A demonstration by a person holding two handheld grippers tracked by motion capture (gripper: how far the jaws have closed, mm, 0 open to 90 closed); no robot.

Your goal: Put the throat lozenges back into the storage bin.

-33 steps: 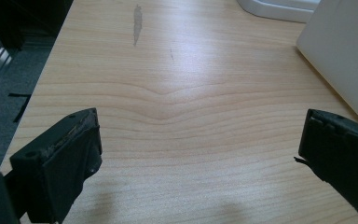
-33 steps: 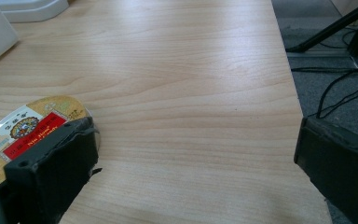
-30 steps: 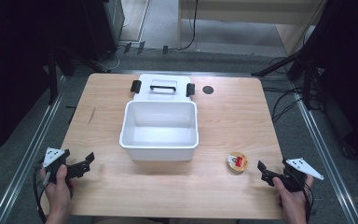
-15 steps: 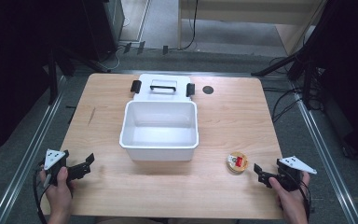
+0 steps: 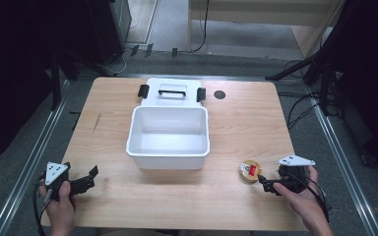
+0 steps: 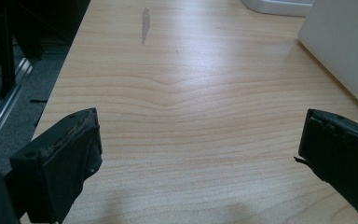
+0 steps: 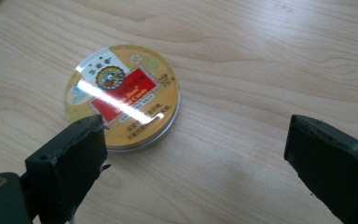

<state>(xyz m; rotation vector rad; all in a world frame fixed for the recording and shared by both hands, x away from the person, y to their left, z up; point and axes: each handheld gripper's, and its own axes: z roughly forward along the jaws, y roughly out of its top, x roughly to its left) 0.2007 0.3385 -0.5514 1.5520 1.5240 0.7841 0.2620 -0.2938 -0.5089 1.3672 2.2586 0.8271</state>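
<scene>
A round gold tin (image 5: 250, 171) with a red label lies flat on the wooden table, right of the white tub (image 5: 168, 147). In the right gripper view the tin (image 7: 121, 93) sits just ahead of the left jaw, outside the gap. My right gripper (image 5: 265, 183) is open just right of the tin; its jaws have just been closing a little, and only bare wood (image 7: 196, 154) lies between them. My left gripper (image 5: 89, 176) stands open near the front left edge. Its jaws (image 6: 196, 154) are wide apart over bare wood.
The tub is empty, and its wall (image 6: 340, 46) shows at the right of the left gripper view. The tub's lid (image 5: 172, 91), with a handle and black clips, lies behind it. A small dark round mark (image 5: 219, 94) is at the back right.
My right gripper has moved left and slightly up toward the tin. The left gripper, the tub and the tin have stayed put.
</scene>
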